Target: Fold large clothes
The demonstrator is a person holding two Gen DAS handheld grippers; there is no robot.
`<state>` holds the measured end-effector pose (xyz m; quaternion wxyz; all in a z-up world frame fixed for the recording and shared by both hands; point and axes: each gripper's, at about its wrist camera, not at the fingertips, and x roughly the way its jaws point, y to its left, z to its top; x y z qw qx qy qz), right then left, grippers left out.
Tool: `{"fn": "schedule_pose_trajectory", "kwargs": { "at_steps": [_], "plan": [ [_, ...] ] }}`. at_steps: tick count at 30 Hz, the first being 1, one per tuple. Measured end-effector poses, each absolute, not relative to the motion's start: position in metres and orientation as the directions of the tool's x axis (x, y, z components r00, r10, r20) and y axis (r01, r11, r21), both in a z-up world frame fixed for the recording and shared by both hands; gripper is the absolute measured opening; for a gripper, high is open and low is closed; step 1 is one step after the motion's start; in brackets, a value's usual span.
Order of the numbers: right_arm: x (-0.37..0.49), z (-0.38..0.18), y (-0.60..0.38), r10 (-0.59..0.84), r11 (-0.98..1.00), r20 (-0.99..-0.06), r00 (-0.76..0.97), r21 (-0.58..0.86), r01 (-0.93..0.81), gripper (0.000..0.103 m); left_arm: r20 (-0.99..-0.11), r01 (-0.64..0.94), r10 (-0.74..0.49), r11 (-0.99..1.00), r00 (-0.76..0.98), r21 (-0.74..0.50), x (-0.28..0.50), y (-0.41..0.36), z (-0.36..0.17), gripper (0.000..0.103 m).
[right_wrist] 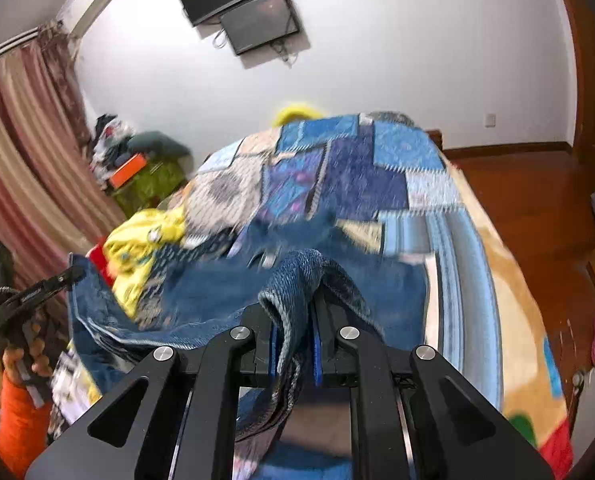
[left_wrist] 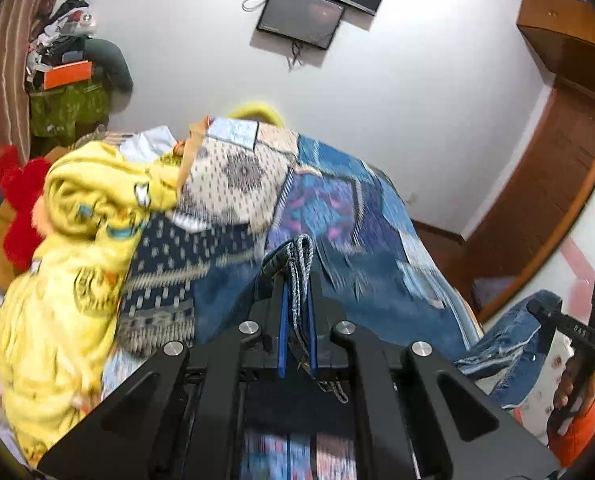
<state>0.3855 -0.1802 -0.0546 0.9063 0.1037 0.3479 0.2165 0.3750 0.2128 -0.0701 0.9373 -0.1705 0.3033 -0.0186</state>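
Above the bed, both grippers are clamped on a blue patchwork denim garment. The left gripper pinches a thin, doubled hem edge between nearly closed jaws; the right gripper bites a thicker bunch of the same denim. The garment hangs off the bed's cover, bulging toward the cameras, with its lower part blurred, so I cannot tell whether it is clear of the bed. Just beside the garment, on its left, lies a heap of yellow clothing. Judging by this, the step in hand is the lift and spread before any fold. Next, the two held corners likely need drawing apart until the cloth between them is taut and level, then laying flat on the bed, clear of the yellow heap.
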Motion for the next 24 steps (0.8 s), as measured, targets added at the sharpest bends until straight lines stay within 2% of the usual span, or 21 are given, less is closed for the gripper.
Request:
{"fn": "schedule_pose_trajectory", "kwargs": {
  "at_steps": [5, 11, 15, 18, 23, 24],
  "plan": [
    [0.455, -0.083, -0.18, 0.422, 0.901, -0.619, 0.662, 0.368, -0.231, 0.011, -0.61, -0.137, -0.098, 0.935, 0.787, -0.328, 0.447, 0.225, -0.1, 0.007],
    [0.513, -0.139, -0.167, 0.393, 0.916, -0.711, 0.583, 0.36, -0.178, 0.011, -0.741, -0.224, -0.05, 0.937, 0.67, -0.267, 0.515, 0.23, -0.182, 0.007],
    [0.531, -0.165, -0.164, 0.369, 0.928, -0.756, 0.541, 0.333, -0.168, 0.012, -0.789, -0.258, -0.057, 0.928, 0.612, -0.267, 0.529, 0.234, -0.225, 0.007],
    [0.535, -0.172, -0.17, 0.389, 0.92, -0.768, 0.509, 0.349, -0.178, 0.017, -0.793, -0.242, -0.047, 0.94, 0.608, -0.241, 0.529, 0.23, -0.229, 0.008],
    [0.53, -0.15, -0.173, 0.4, 0.917, -0.764, 0.507, 0.343, -0.205, 0.019, -0.809, -0.201, 0.028, 0.973, 0.587, -0.113, 0.531, 0.213, -0.21, 0.009],
    [0.529, -0.143, -0.171, 0.391, 0.92, -0.765, 0.512, 0.327, -0.214, 0.019, -0.805, -0.196, 0.048, 0.977, 0.592, -0.086, 0.529, 0.209, -0.203, 0.013]
  ]
}}
